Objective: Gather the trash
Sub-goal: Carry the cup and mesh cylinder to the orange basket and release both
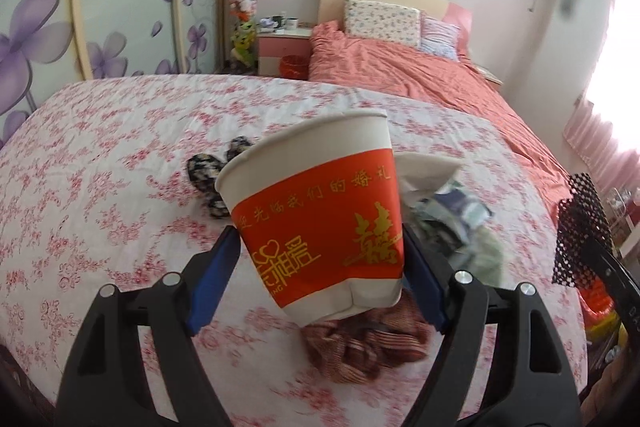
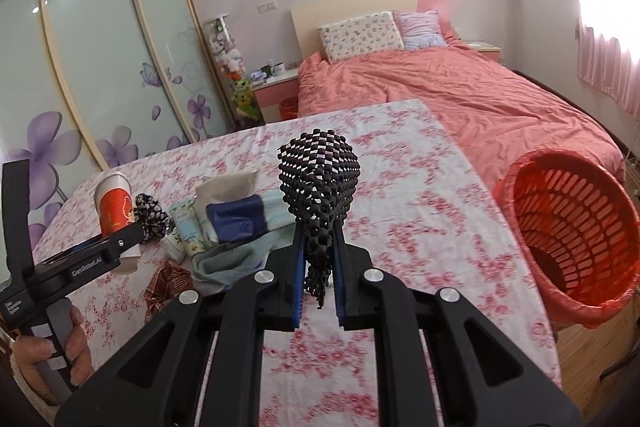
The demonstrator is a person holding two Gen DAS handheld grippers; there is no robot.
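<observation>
The floral tablecloth [image 2: 420, 227] is my landmark, spread pink and white over the table and taking up most of both views. Off its right edge, down on the floor side, stands the orange waste basket [image 2: 568, 227], lined with an orange bag, its mouth tipped toward my right gripper.

On the cloth's left part sits a heap of things: a tissue pack [image 2: 236, 215] in blue and white with a tissue sticking up, a pale tube [image 2: 186, 231] just beside it, a striped brownish cloth [image 2: 164, 287] nearer me, and a black-and-white scrunchie [image 2: 150, 213] toward the far left.

My left gripper [image 1: 320, 263] is lifted above the cloth, its blue pads [image 1: 216, 279] pressed against both sides of a paper cup [image 1: 316, 211], white with a red band and gold characters. The cup is tilted, rim up and away from me, its base dented.

My right gripper [image 2: 318, 279] has its jaws nearly together, pinching the lower end of a black foam net sleeve [image 2: 318, 179], which stands up between the fingers above the cloth's middle, left of the basket.
</observation>
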